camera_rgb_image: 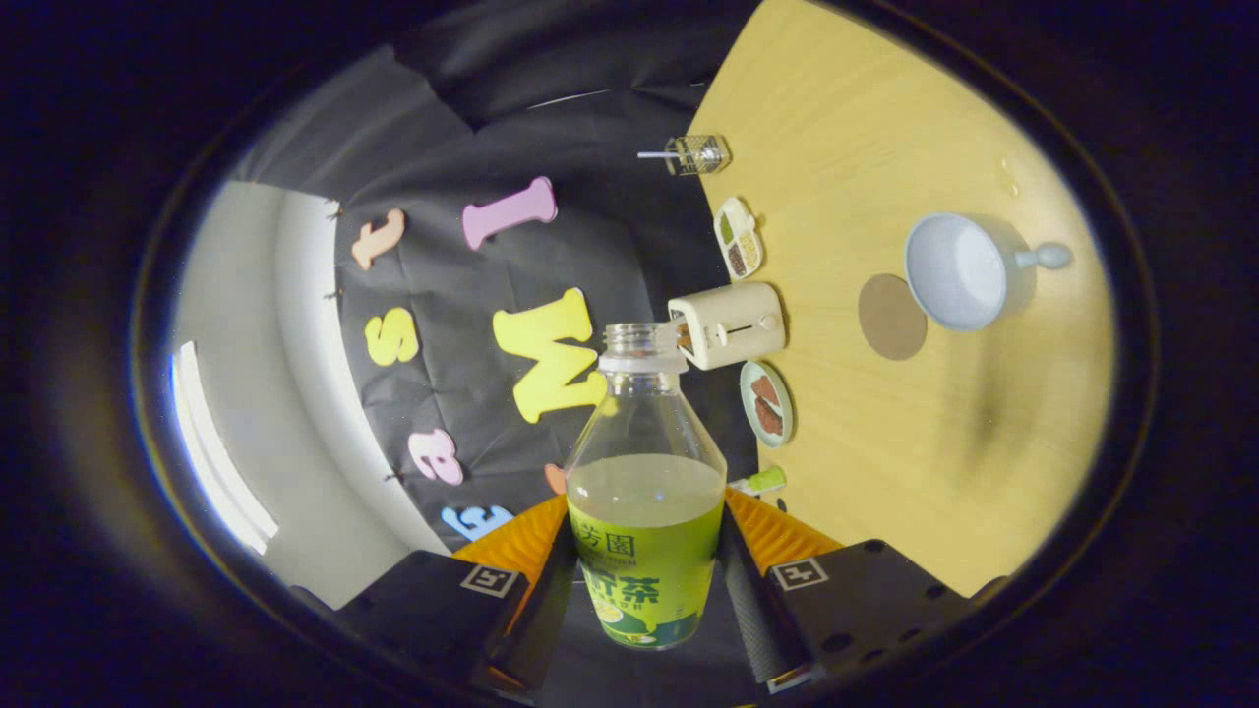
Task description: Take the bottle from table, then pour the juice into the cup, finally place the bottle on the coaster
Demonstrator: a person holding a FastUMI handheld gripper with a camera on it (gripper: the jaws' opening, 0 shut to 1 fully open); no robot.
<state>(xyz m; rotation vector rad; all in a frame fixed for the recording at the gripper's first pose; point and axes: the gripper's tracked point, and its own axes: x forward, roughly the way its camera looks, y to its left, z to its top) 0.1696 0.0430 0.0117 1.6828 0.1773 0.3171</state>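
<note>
Clearly the bottle (644, 492) sits between the two fingers of the tongs (644, 590), its long axis running straight ahead along them, open neck pointing forward and cap off; the tongs are closed to the bottle's width, one finger pressed against each side of the labelled lower body, so the grip looks firm; greenish juice fills the bottle to about the shoulder, and its surface lies level across the body.

The whole view is rolled on its side, so the tabletop (885, 442) stands as a pale wooden wall on one flank of the bottle; the cup (956, 270) lies well apart from the neck, off to that side and farther ahead, its mouth open toward the camera and its handle pointing away from the bottle; the round brown coaster (892, 317) lies just beside the cup, on the side nearer the bottle, apparently touching or just overlapped by its rim.

By my judgement the bottle is lifted clear and the pour not yet begun; the coming move turns on carrying the neck across to the cup's rim.

Beyond the neck, a toaster (733, 324) stands at the tabletop's edge.
</note>
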